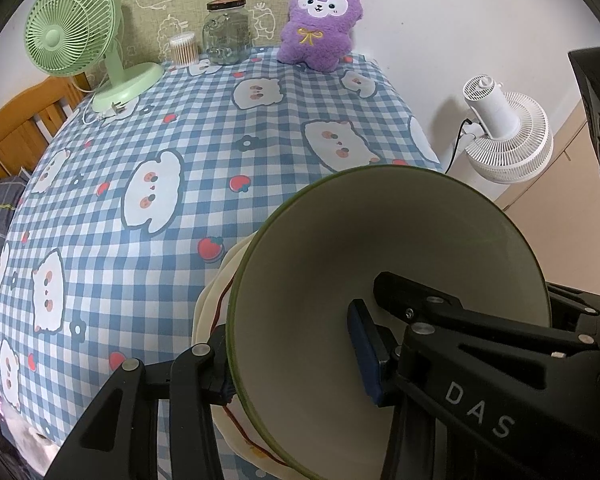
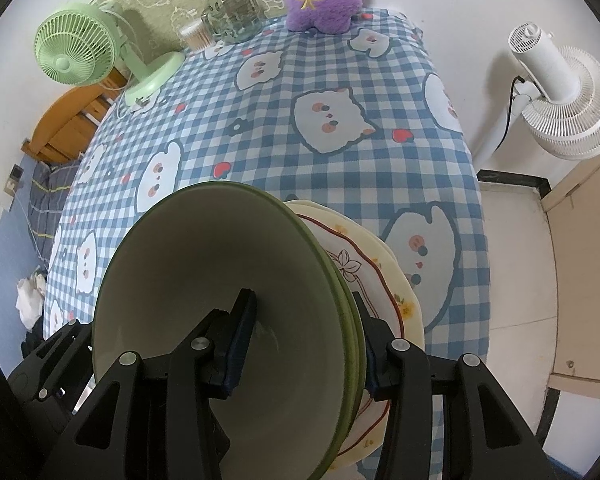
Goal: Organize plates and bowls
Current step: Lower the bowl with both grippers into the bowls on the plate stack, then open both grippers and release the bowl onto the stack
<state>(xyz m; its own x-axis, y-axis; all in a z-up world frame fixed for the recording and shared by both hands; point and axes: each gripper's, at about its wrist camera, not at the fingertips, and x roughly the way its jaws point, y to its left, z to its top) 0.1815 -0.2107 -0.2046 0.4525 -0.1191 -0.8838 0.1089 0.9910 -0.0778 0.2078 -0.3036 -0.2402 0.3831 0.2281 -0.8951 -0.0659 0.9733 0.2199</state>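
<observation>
A: Left hand-held gripper (image 1: 296,364) straddles the left rim of the green bowl (image 1: 320,280), one pad inside, one outside, clamped on the wall. Why both?

B: Right hand-held gripper (image 2: 304,344) pinches the opposite rim likewise; a two-sided hold likely keeps it level over the plates (image 2: 384,280).

A: Bowl's look?

B: Pale glazed interior, dark green lip, apparently two nested; it sits above cream, floral plates on the checked surface (image 2: 340,140).

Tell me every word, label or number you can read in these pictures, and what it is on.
"DAS": white letters on the black arm of the left claw.
Orange tag on the purple plush toy: too small to read.
Glass jar, green fan, white fan: no readable text.
</observation>
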